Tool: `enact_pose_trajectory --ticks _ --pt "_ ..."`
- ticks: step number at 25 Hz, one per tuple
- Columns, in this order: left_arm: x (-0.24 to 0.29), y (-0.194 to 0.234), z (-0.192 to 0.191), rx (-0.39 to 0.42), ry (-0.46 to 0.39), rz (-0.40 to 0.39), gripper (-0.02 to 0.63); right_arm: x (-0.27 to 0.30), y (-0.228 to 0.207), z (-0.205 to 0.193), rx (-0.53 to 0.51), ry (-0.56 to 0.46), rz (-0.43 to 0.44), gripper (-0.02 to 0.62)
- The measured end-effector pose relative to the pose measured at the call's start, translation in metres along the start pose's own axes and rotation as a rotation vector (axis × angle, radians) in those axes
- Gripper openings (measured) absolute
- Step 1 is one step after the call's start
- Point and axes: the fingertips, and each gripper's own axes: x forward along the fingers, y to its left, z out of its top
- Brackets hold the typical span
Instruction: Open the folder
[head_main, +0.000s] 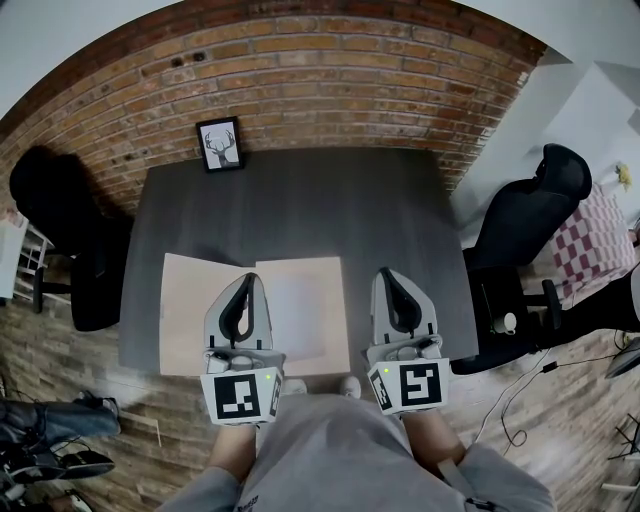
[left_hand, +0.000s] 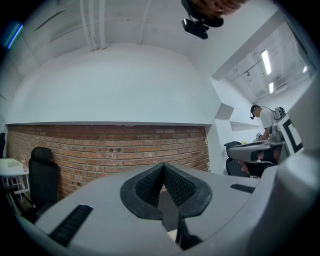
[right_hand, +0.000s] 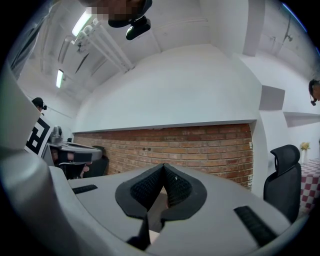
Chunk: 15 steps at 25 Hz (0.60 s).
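A tan folder (head_main: 195, 310) lies flat near the front edge of the dark grey table (head_main: 300, 200). It shows as two panels side by side, with a paler sheet (head_main: 300, 305) on the right panel. My left gripper (head_main: 244, 282) hangs over the folder's middle, jaws shut and holding nothing. To the right of the folder, my right gripper (head_main: 390, 275) is over bare table, also shut and empty. In the left gripper view the black pads (left_hand: 163, 165) meet, pointing level at the brick wall. The right gripper view shows its pads (right_hand: 163, 166) pressed together the same way.
A framed deer picture (head_main: 220, 144) leans on the brick wall (head_main: 330, 70) at the table's far edge. Black office chairs stand at the left (head_main: 60, 230) and right (head_main: 530, 215). A person (left_hand: 265, 120) stands at another desk far right.
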Motion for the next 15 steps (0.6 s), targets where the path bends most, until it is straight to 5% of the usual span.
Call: enact_pose_trajectory --ticks 15 --pt "-0.0016 0.0036 0.0002 0.004 0.002 0.020 0.002 0.0030 0.0046 -0.0017 0.000 0.007 0.016 -0.002"
